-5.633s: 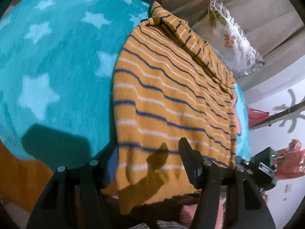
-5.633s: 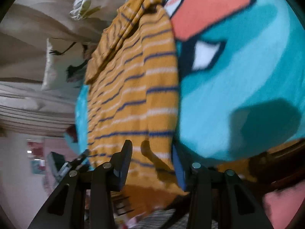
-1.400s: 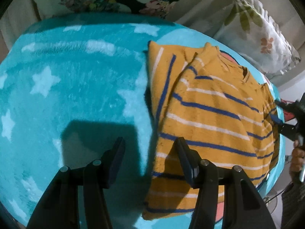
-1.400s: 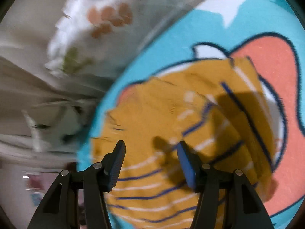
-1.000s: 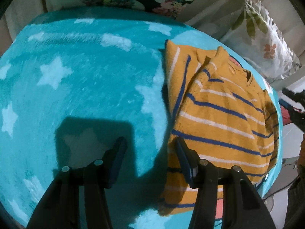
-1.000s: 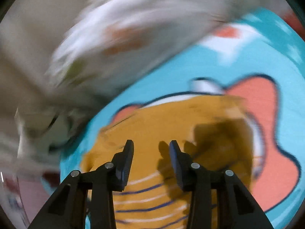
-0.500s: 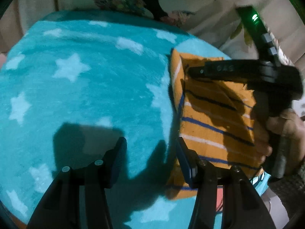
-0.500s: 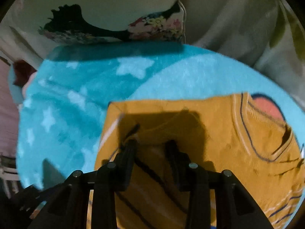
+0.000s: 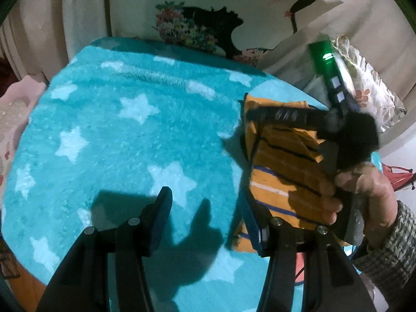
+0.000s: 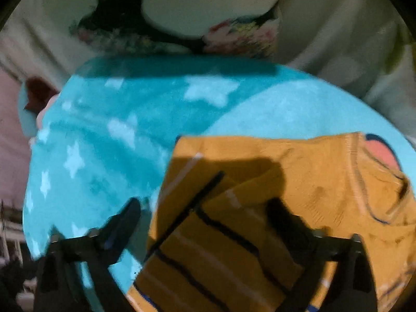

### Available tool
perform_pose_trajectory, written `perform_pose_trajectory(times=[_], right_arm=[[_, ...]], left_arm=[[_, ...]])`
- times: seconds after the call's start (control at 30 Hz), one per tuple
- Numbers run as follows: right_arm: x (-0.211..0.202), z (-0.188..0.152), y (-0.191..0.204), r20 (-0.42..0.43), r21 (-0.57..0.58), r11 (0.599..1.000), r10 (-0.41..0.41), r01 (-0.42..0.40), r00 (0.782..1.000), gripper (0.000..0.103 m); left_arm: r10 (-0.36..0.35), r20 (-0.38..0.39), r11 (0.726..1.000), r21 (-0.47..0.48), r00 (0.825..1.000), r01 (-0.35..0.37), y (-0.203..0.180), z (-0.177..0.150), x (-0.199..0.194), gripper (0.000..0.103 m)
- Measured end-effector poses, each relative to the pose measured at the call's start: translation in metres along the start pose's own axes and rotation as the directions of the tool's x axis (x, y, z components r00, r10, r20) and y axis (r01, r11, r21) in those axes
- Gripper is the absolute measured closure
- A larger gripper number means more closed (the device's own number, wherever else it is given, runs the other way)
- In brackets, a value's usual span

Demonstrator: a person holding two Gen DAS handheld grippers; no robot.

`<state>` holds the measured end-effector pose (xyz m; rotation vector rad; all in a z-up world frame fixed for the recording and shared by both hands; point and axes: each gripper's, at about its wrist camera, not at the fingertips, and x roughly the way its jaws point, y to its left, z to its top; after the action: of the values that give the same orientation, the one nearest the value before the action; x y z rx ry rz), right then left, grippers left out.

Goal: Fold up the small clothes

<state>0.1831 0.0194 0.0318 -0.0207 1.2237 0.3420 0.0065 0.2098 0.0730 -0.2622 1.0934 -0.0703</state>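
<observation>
So the striped mustard sweater (image 9: 280,171) is lying folded on the turquoise star blanket (image 9: 124,135), toward the blanket's right side as the left wrist camera sees it, with the neckline end (image 10: 384,197) near the blanket's orange-pink cartoon patch (image 10: 382,153). A folded-over flap with dark stripes sits on top of the plain mustard part.

The right gripper (image 10: 205,218) is right above the sweater, pointing down at it. Its jaws have just been opening and now stand wide, with the folded flap between them but neither pad pressing on it, so it isn't gripping anything. In the left wrist view you can see the person's right hand (image 9: 364,195) around its handle, grey knit sleeve (image 9: 390,249) at the wrist, and a green light glowing on the device.

The left gripper (image 9: 205,208) hangs over bare blanket just beside the sweater's left edge, jaws about half apart, nothing between them. Its right finger sits close to the sweater's edge, but I can't tell if it touches.

Behind the blanket there are pale pillows (image 9: 208,5) with a floral print.
</observation>
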Motion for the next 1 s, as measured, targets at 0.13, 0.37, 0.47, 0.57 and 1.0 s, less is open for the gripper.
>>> perform_pose_trajectory(times=[0.13,0.37,0.47,0.57,1.0], right_arm=[[-0.058,-0.015,-0.039,0.155,0.11,0.984,0.121,-0.139,0.981,0.036],[-0.109,-0.103,-0.184,0.163,0.291,0.956,0.0,-0.048,0.987,0.043],[-0.115,-0.138,-0.257,0.13,0.426,0.905,-0.048,-0.012,0.99,0.05],[-0.121,-0.159,-0.322,0.141,0.504,0.863,-0.054,-0.025,0.989,0.089],[-0.178,-0.226,-0.271,0.235,0.378,0.91,0.086,-0.173,0.968,0.06]], left_arm=[[0.03,0.026,0.999,-0.017,0.999,-0.03,-0.012,-0.008,-0.01,0.051],[0.042,0.03,0.998,-0.057,0.999,-0.04,-0.04,-0.028,-0.011,0.051],[0.033,0.015,0.998,-0.059,0.999,-0.032,-0.057,-0.038,-0.007,0.051],[0.038,0.004,0.998,-0.048,0.999,-0.038,-0.075,-0.048,-0.006,0.051],[0.034,-0.013,0.998,-0.046,0.999,-0.034,-0.12,-0.074,-0.002,0.05]])
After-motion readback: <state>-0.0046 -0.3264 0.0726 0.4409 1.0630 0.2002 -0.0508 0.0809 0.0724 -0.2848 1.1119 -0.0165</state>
